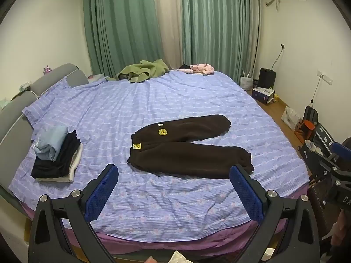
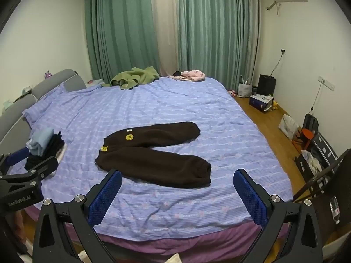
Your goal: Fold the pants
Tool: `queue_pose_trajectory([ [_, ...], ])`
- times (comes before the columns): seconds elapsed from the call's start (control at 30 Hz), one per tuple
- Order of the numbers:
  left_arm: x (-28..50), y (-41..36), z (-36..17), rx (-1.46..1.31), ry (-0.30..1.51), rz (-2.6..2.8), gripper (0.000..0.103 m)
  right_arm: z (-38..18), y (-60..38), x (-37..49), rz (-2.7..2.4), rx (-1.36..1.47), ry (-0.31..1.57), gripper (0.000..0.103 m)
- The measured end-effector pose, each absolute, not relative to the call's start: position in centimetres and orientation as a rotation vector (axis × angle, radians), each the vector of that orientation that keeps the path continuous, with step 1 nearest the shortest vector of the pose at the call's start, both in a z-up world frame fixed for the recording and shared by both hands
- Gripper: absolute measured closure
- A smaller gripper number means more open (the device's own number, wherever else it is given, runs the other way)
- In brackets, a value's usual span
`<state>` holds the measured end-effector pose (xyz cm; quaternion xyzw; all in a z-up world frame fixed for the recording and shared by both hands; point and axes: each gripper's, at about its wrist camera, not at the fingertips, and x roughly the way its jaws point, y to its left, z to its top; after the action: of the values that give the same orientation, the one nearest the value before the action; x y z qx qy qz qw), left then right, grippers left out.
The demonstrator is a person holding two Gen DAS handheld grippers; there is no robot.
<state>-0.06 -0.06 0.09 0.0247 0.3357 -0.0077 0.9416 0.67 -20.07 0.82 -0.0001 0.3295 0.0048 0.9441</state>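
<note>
My left gripper (image 1: 173, 180) jaws spread wide, blue pads holding nothing, hovering above the near edge of the bed. My right gripper (image 2: 177, 185) same: wide open, empty, touching nothing. Each gripper sits well short of the pants.

Dark brown pants (image 1: 186, 145) lie flat and unfolded on the lilac bedspread (image 1: 153, 100), mid-bed toward the near side. Waistband points left, both legs run right and splay apart in a V. Two yellow patches near the waistband.

Left of the pants, apart from them, stack of folded clothes (image 1: 58, 156), light blue piece on top, dark ones under. Far edge of the bed: green garment (image 1: 142, 72) crumpled, pink garment (image 1: 200, 69) beside it. Green curtains (image 1: 122, 26) behind.
</note>
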Motion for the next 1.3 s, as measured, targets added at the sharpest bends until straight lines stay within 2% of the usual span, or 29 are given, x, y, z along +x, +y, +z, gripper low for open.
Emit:
queue_pose_trajectory([
  [0.3,2.6,-0.4,2.5,0.033,0.693,-0.02,0.0,0.7,-20.1,0.8,0.008,-0.002,0.673,0.0],
  [1.3,2.3,1.5,3.0,0.026,0.637,-0.033,0.0,1.1,-19.5,1.0,-0.008,0.004,0.656,0.0],
])
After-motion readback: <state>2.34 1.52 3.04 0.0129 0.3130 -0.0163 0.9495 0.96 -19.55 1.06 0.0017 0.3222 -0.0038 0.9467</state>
